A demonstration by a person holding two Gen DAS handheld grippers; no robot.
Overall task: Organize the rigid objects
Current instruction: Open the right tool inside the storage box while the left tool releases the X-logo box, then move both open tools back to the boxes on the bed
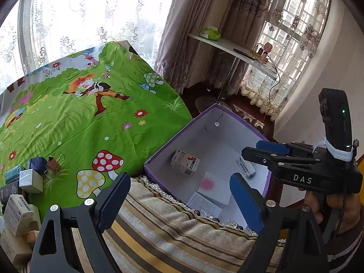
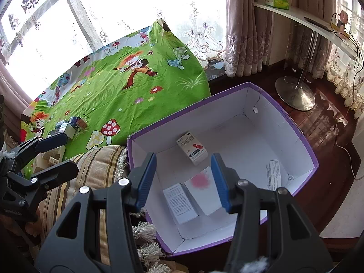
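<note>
A purple box (image 1: 173, 141) (image 2: 182, 113) with a white inside stands beside the green cloth. In it lie a medicine box with a red figure (image 1: 184, 162) (image 2: 192, 151), a white box with a pink blot (image 1: 212, 187) (image 2: 202, 188), a text-printed white box (image 1: 202, 204) (image 2: 180, 202) and a narrow box (image 1: 245, 167) (image 2: 274, 175) against the right wall. My right gripper (image 2: 183, 179) (image 1: 257, 151) hangs open above the box, nothing between its pads. My left gripper (image 1: 179, 195) (image 2: 61, 152) is open and empty over the box's near edge. Several small boxes (image 1: 20, 207) (image 2: 66, 129) and a binder clip (image 1: 53, 162) lie on the cloth.
The green cartoon cloth (image 1: 91, 125) covers the table. A striped tasselled cushion (image 1: 170, 232) (image 2: 91, 170) lies between me and the box. A white shelf on a chrome stand (image 2: 295, 91) rises from the dark wooden floor at the right, with curtains behind it.
</note>
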